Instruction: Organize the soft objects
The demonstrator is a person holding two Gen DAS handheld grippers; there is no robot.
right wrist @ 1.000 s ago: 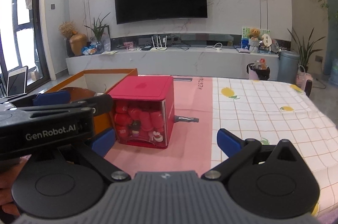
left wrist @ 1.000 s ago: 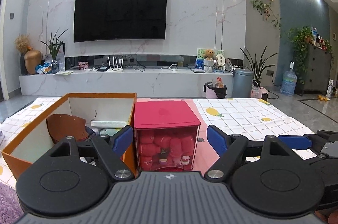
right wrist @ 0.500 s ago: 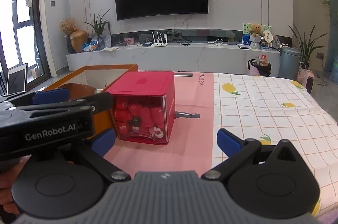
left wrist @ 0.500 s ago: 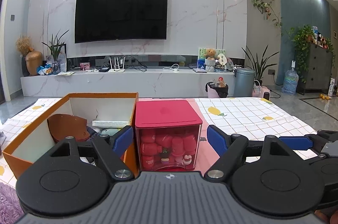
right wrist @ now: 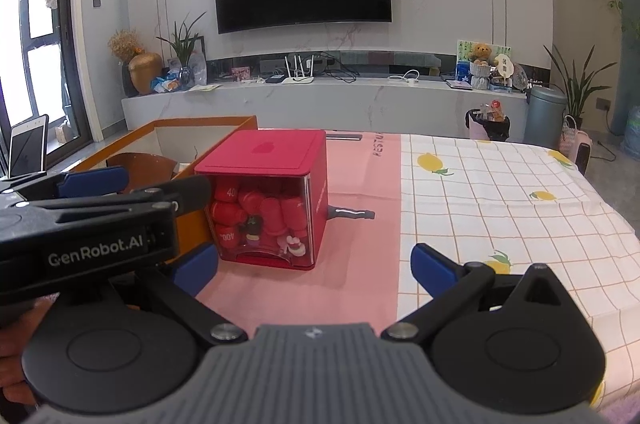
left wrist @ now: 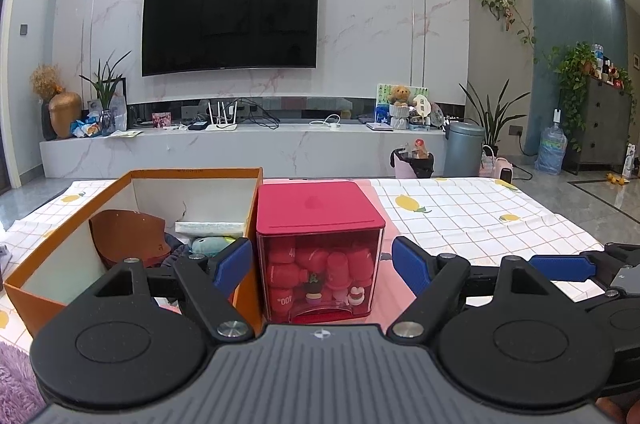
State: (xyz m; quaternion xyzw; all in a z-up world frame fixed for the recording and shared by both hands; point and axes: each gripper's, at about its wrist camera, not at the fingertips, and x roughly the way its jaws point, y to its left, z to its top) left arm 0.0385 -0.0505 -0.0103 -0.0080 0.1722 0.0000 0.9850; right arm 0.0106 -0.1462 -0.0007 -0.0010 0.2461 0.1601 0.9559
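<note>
I hold my left tool (left wrist: 322, 264) and right tool (right wrist: 314, 268) spread wide before the red box (left wrist: 318, 244), ready to grab it.

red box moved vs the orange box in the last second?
No. In the left wrist view the red box sits against the orange box wall as before, on the same pink strip; only the cameras shifted slightly.
</note>
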